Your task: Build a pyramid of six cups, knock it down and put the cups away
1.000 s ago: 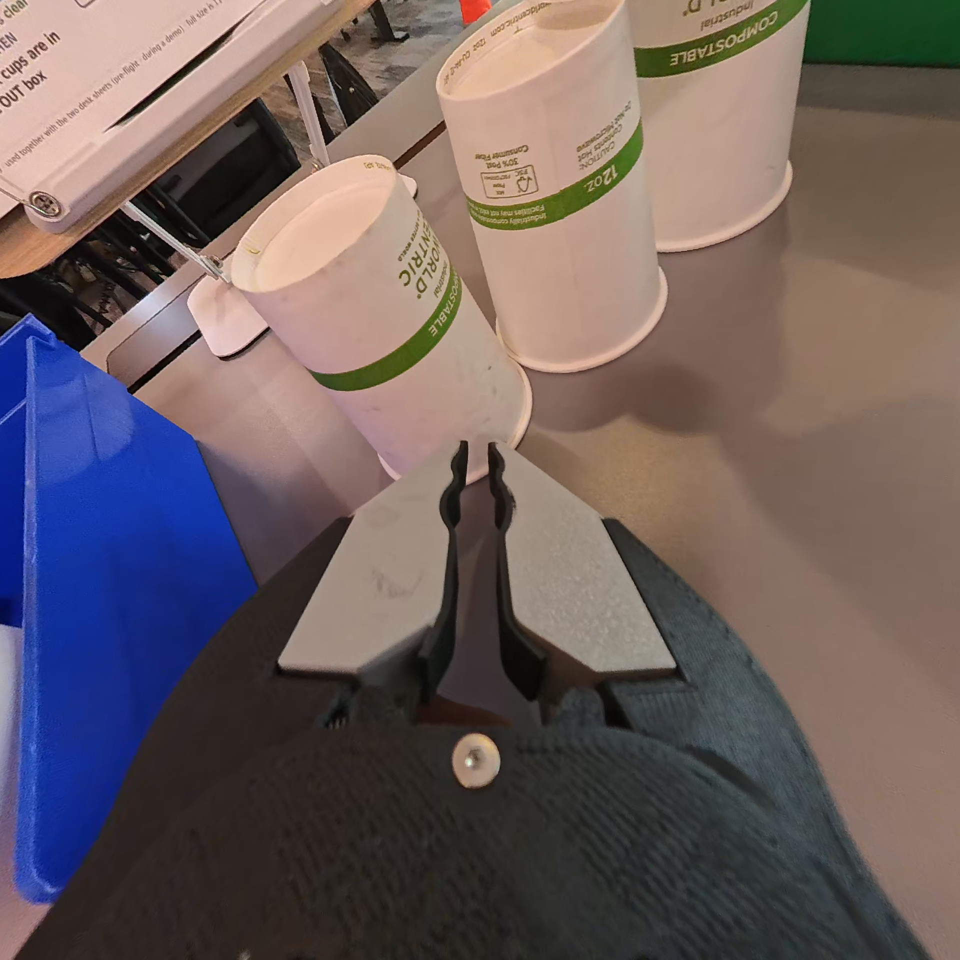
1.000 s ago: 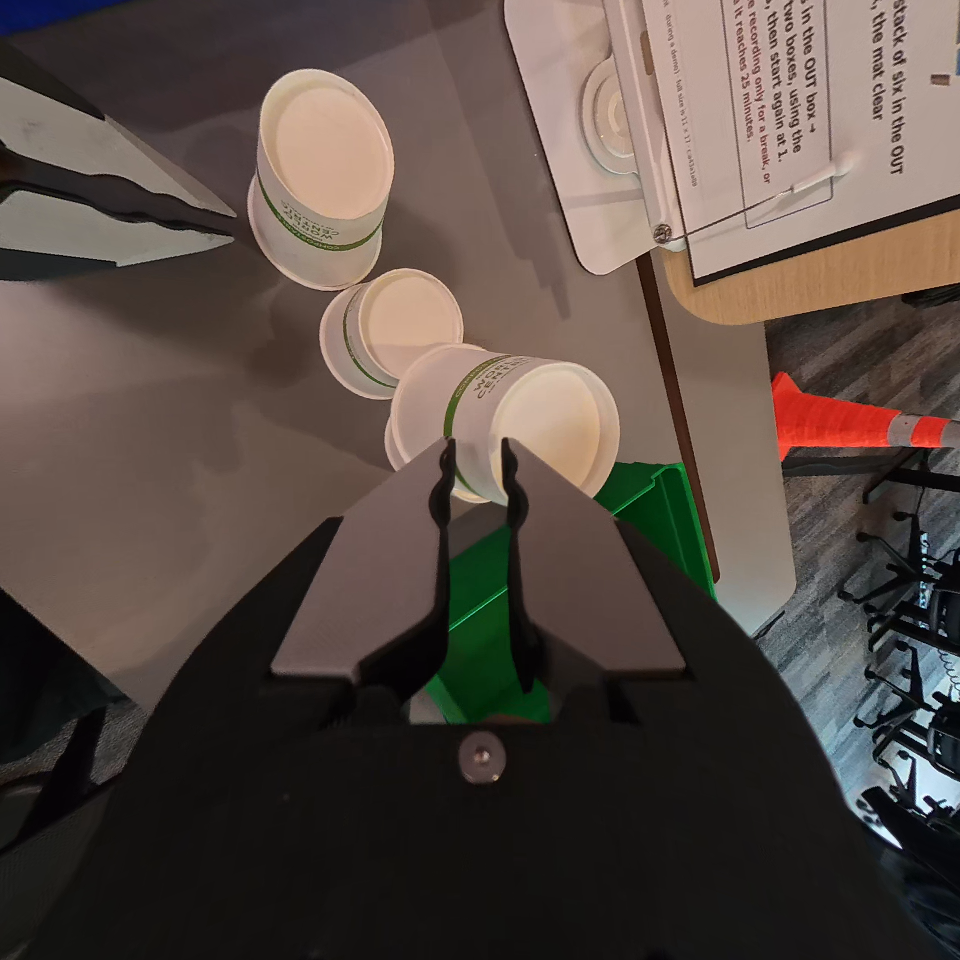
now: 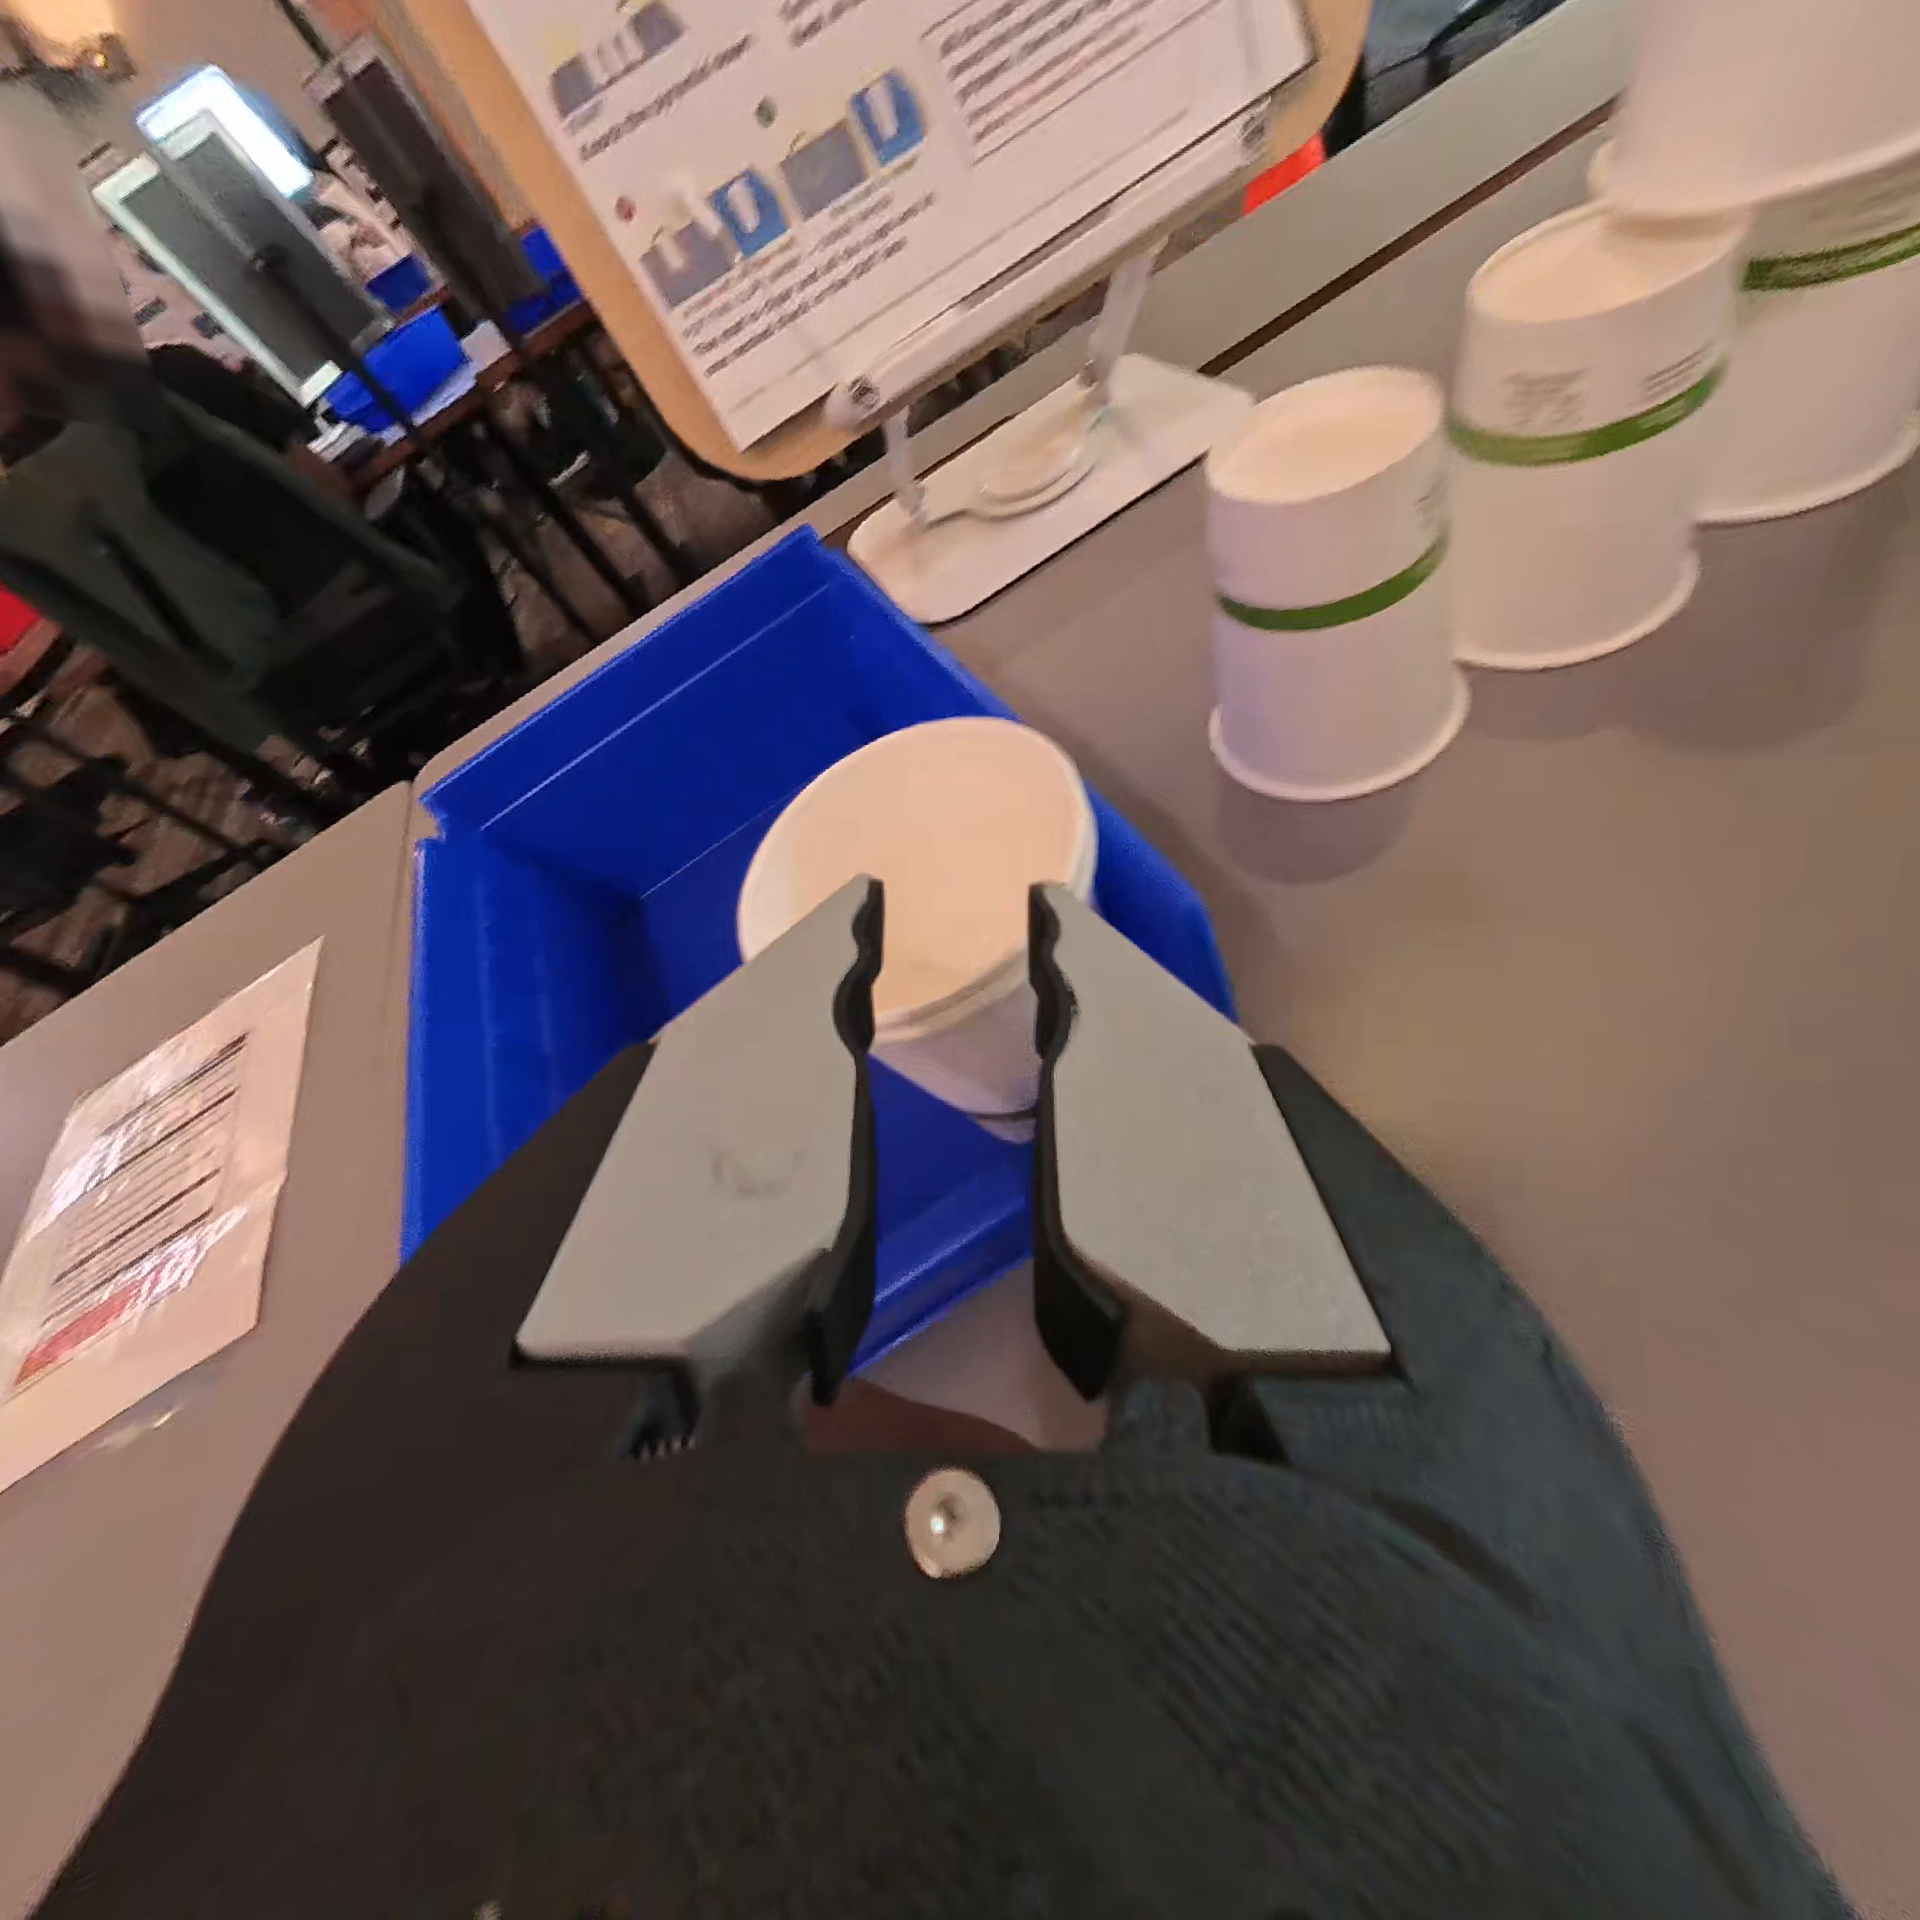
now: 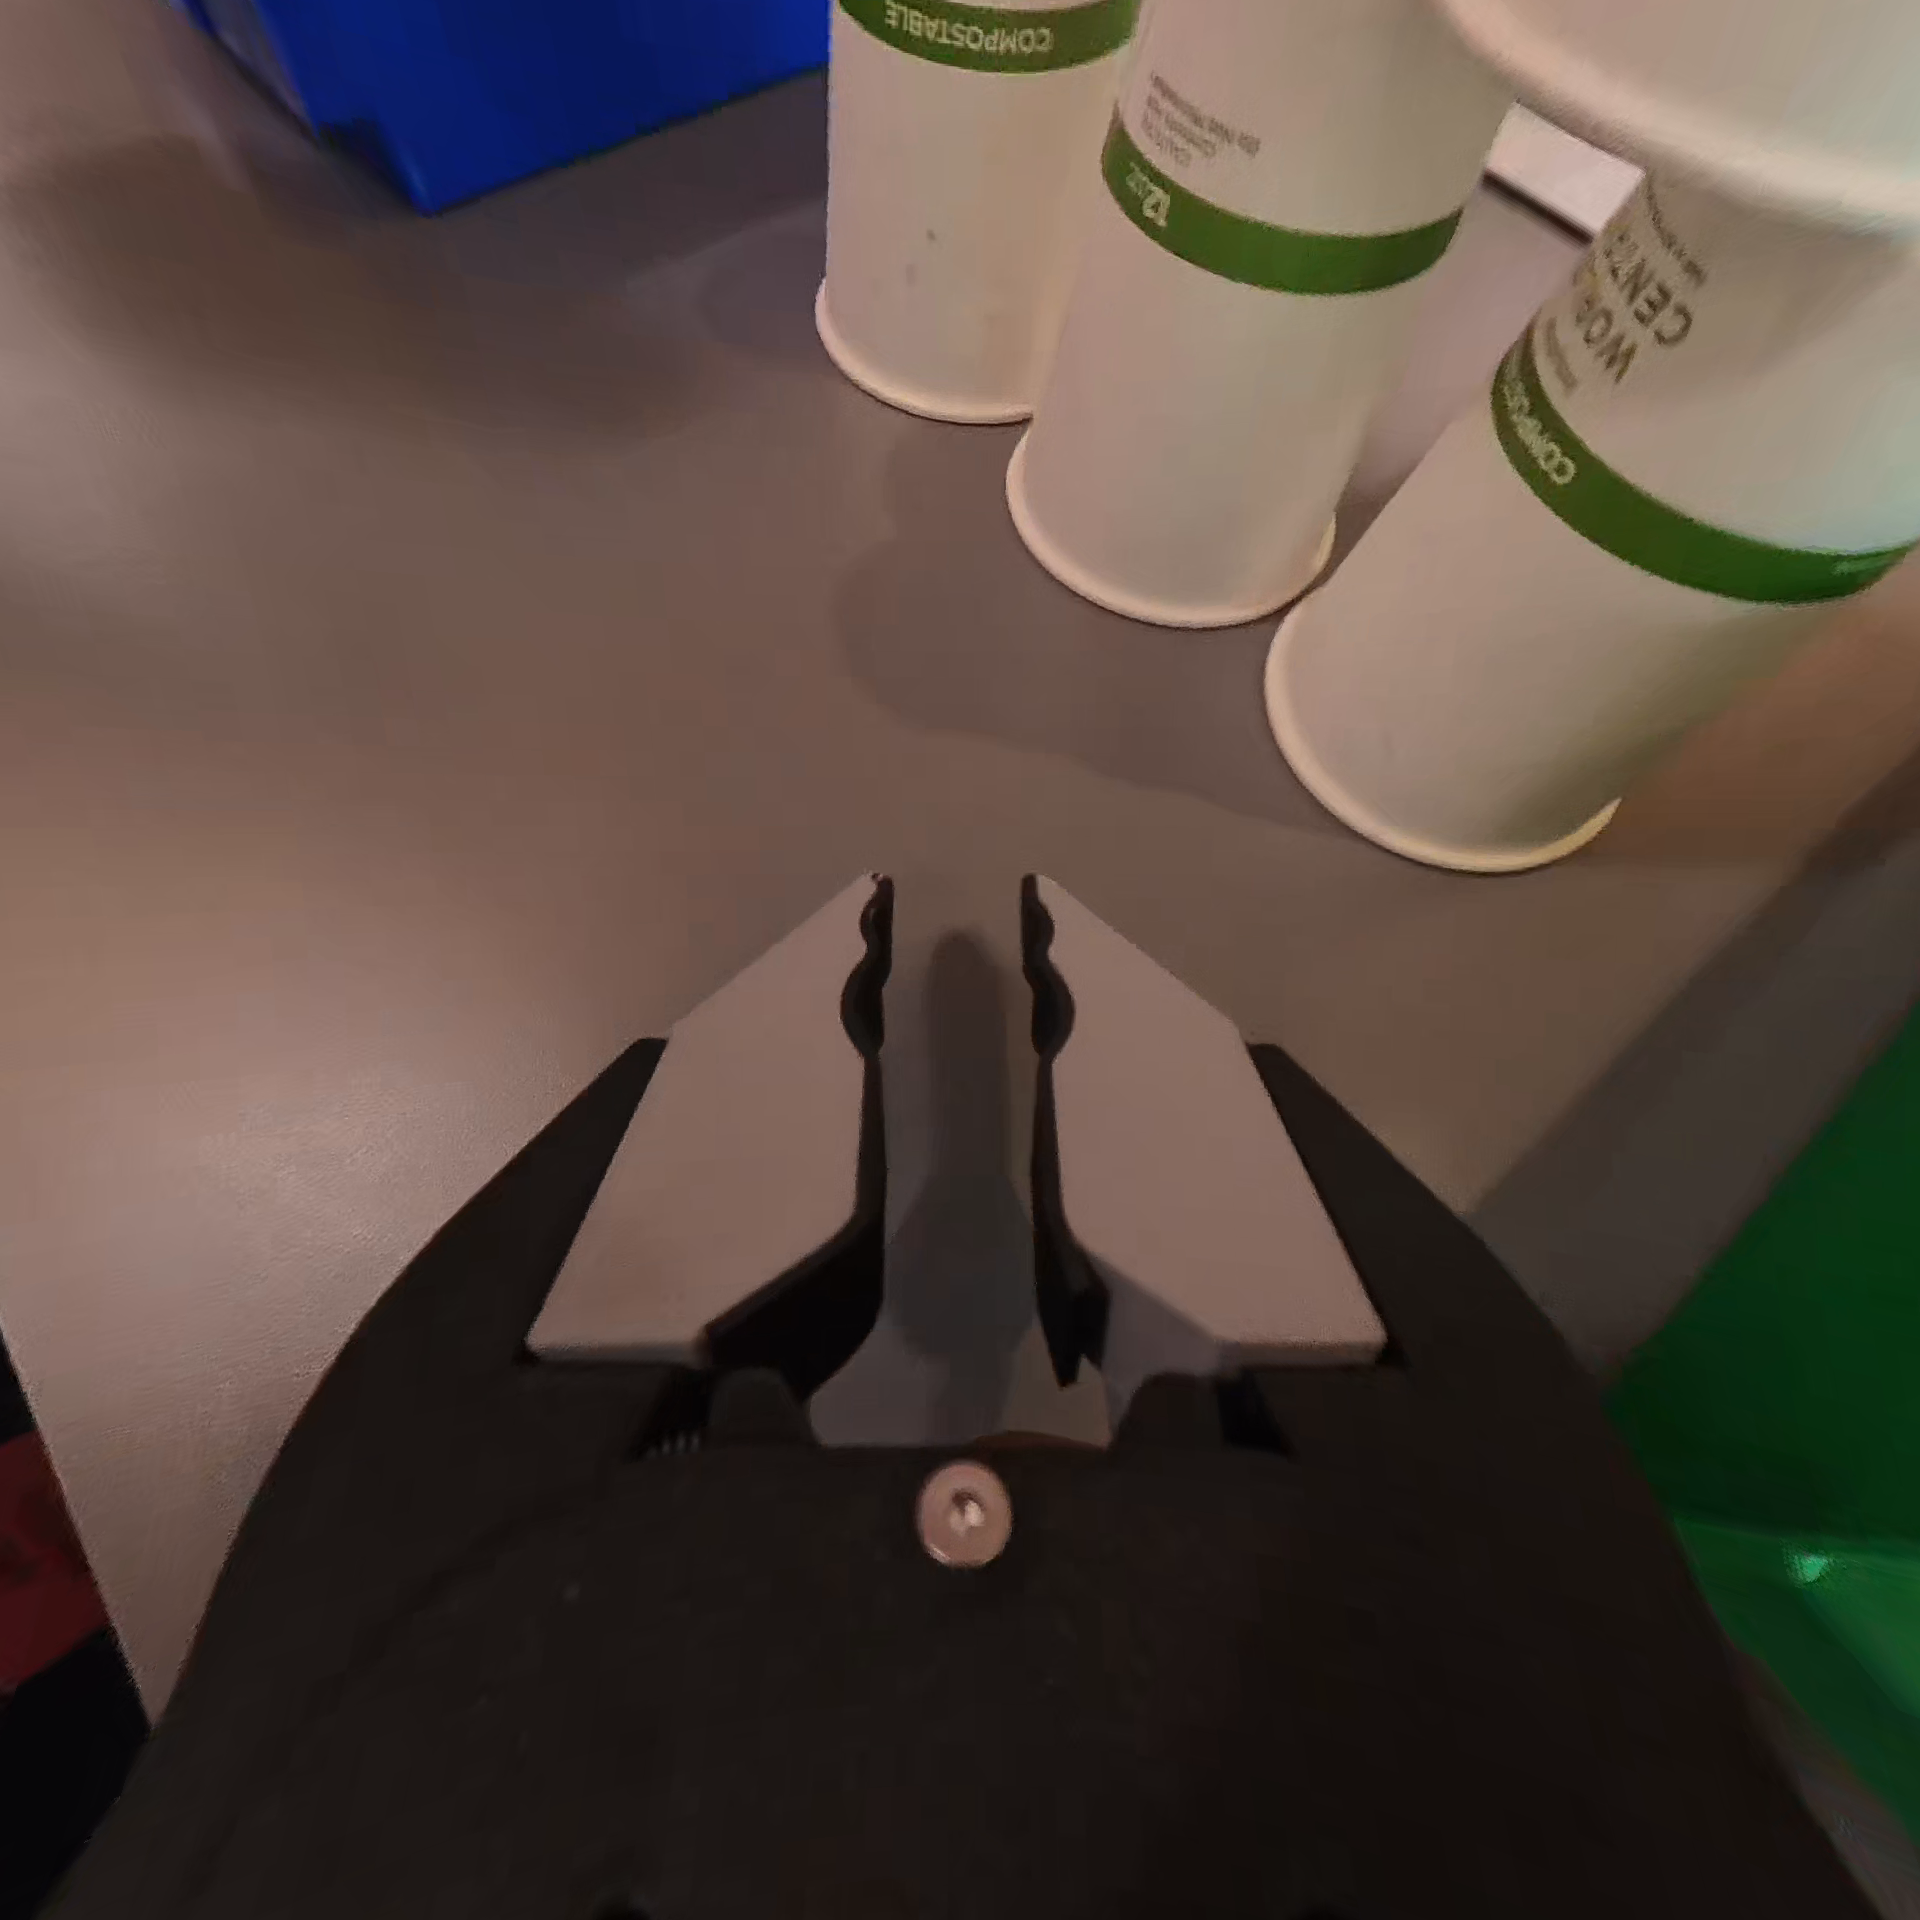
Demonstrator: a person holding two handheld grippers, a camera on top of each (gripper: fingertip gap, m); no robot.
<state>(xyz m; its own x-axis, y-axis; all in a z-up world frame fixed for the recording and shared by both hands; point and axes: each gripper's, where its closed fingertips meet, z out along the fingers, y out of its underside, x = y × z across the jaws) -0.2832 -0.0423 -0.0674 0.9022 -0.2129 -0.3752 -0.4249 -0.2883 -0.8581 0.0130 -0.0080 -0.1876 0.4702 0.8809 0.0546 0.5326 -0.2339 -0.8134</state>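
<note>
— Evidently the left gripper (image 3: 951,935) has swung from the row to the blue bin (image 3: 623,831); its fingers, part open, flank an upturned cup (image 3: 925,883) standing inside. Held?

— Cannot tell. Right gripper (image 4: 954,914): slightly parted, empty, now low over the table (image 4: 416,675). Three cups (image 4: 1174,416) stand inverted, a fourth going on top. Building continues.

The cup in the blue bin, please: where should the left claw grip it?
Grip the cup across its upper side wall, just below the closed base, coming from above. It stands upside down in the blue bin, whose walls block side access; the left claw is already open.
</note>
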